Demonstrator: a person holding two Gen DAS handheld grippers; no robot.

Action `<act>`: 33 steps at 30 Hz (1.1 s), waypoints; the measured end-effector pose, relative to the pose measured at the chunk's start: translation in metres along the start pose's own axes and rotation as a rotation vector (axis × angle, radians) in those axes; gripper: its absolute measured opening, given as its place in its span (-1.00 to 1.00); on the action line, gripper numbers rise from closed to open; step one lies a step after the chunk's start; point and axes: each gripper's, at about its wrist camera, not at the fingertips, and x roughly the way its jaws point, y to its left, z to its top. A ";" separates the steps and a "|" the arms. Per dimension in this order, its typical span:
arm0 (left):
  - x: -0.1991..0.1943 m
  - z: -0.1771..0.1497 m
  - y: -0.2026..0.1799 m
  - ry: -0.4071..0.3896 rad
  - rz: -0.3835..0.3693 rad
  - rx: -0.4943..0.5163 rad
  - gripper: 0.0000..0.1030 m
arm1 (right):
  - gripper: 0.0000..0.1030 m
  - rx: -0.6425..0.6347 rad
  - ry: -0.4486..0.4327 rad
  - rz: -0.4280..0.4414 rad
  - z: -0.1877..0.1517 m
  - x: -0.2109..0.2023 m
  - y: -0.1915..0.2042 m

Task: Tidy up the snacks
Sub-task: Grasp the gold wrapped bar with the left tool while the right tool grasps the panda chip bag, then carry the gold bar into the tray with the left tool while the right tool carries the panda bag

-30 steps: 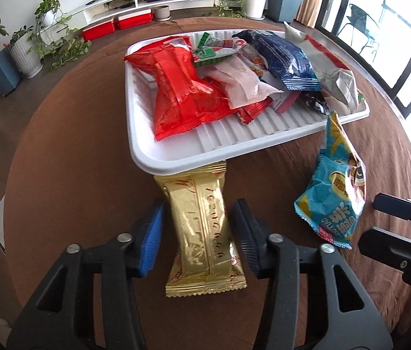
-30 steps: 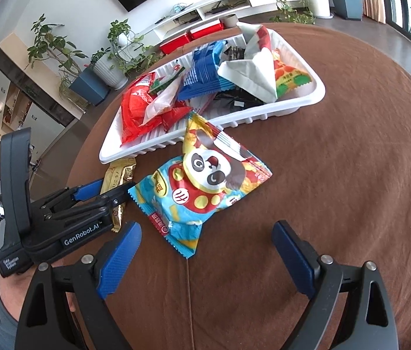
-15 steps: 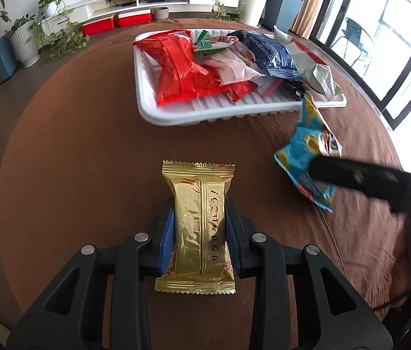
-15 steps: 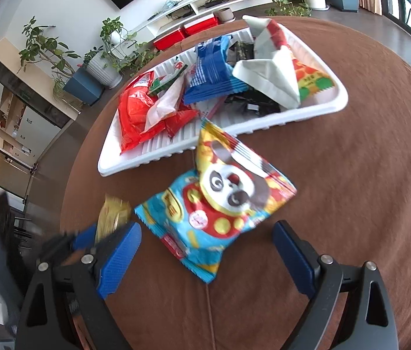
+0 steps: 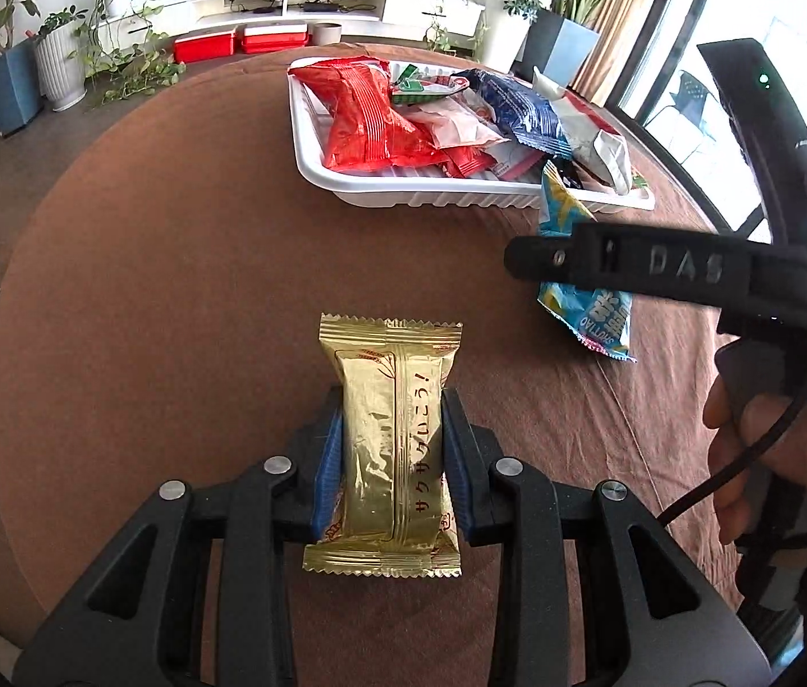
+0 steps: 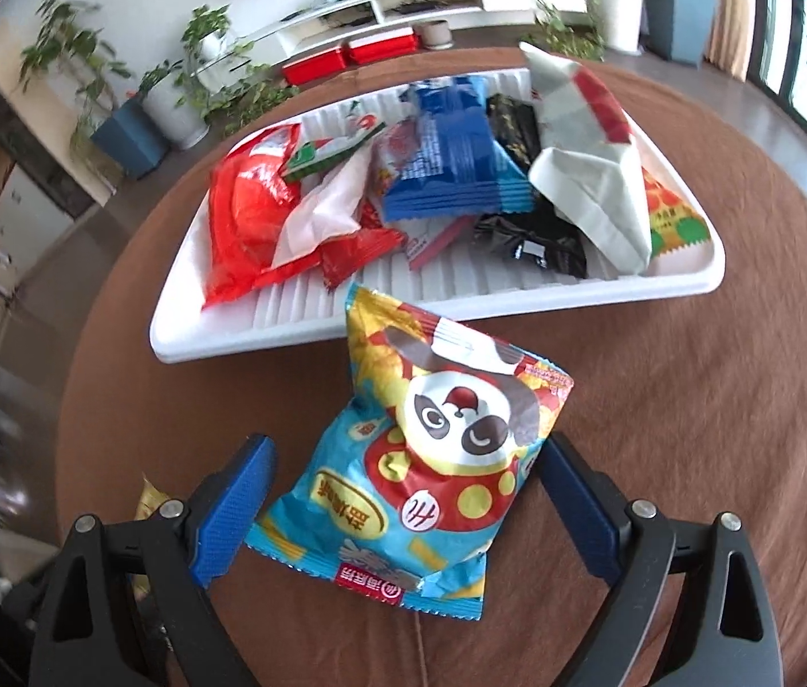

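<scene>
On the round brown-clothed table [image 5: 174,229], the left gripper [image 5: 392,458] is clamped on a gold foil snack packet [image 5: 389,446], whose long axis runs straight ahead between the blue pads, its far end toward the white ribbed plastic tray [image 5: 460,194] heaped with red, blue and white snack bags. To the right, a light-blue panda-print snack bag [image 6: 432,458] lies on the cloth just before the tray [image 6: 288,338], top pointing at it, between the spread fingers of the right gripper [image 6: 403,509].

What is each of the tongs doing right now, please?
Left tongs: closed on the gold snack bar.
Right tongs: open, straddling the panda snack bag, not gripping it.
</scene>
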 end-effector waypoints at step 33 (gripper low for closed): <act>-0.003 -0.006 -0.011 -0.038 0.008 0.016 -0.44 | -0.05 -0.022 -0.060 0.054 -0.050 -0.046 -0.072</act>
